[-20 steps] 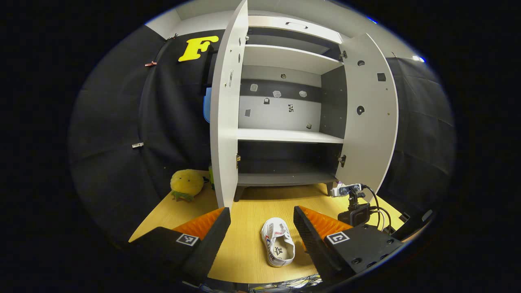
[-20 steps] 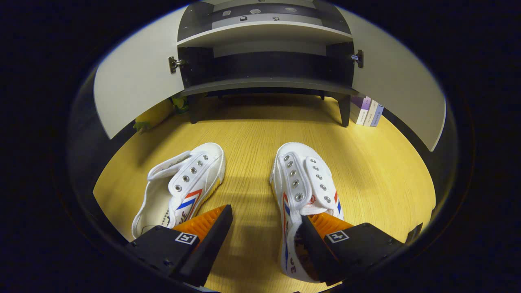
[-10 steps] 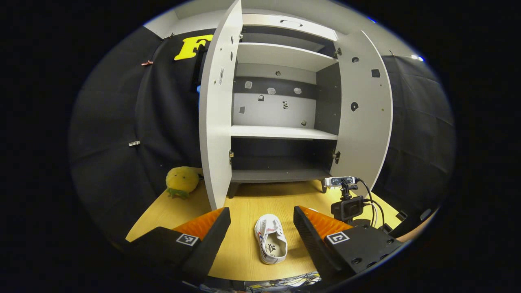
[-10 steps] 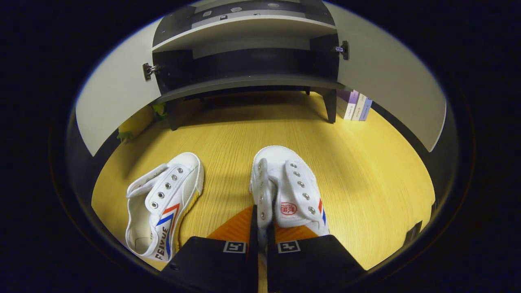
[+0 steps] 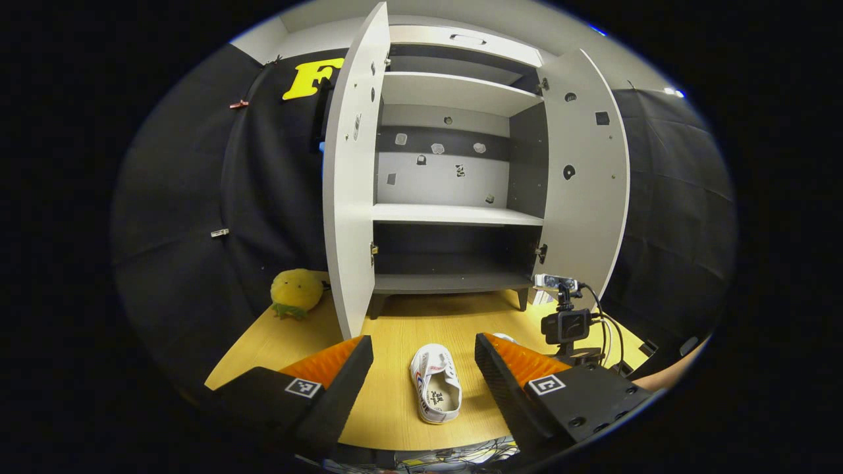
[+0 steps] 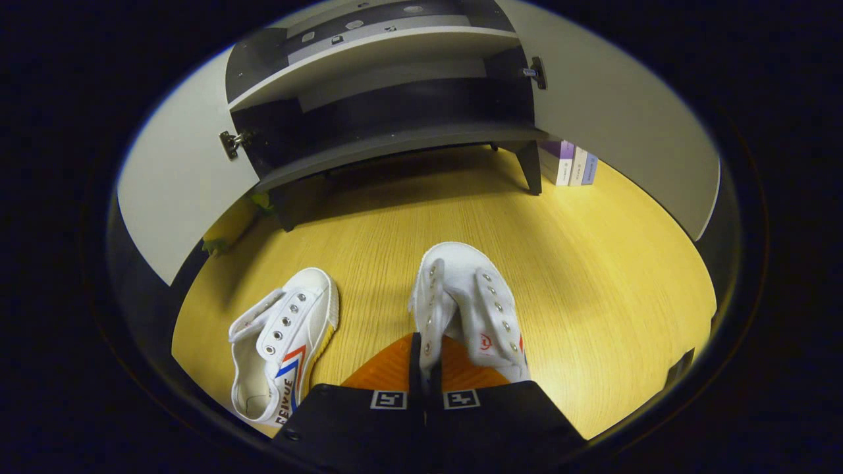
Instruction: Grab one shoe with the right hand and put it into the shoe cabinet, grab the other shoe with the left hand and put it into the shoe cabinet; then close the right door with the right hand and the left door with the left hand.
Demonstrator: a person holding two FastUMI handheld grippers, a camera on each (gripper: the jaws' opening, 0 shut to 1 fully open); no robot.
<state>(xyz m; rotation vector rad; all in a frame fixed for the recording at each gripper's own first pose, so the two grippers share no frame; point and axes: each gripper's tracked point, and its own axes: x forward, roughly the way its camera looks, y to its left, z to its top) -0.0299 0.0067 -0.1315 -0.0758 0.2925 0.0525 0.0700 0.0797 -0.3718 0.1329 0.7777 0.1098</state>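
The shoe cabinet stands with both doors swung wide and its shelves bare. In the right gripper view, my right gripper is shut on the side wall of a white canvas shoe, which tilts toward the cabinet's bottom shelf. The second white shoe, with red and blue stripes, lies on the wooden floor to its left. In the left gripper view that shoe lies heel toward me on the floor, beyond my left gripper, which is open and apart from it.
A yellow plush toy sits left of the left door. A few books stand beside the cabinet's right leg, behind the right door. The other gripper's camera rig with cables is at the right.
My right gripper closed on the shoe's side wall and has raised and tilted it, so the floor looks farther off. The left gripper drew back a little and stayed open.
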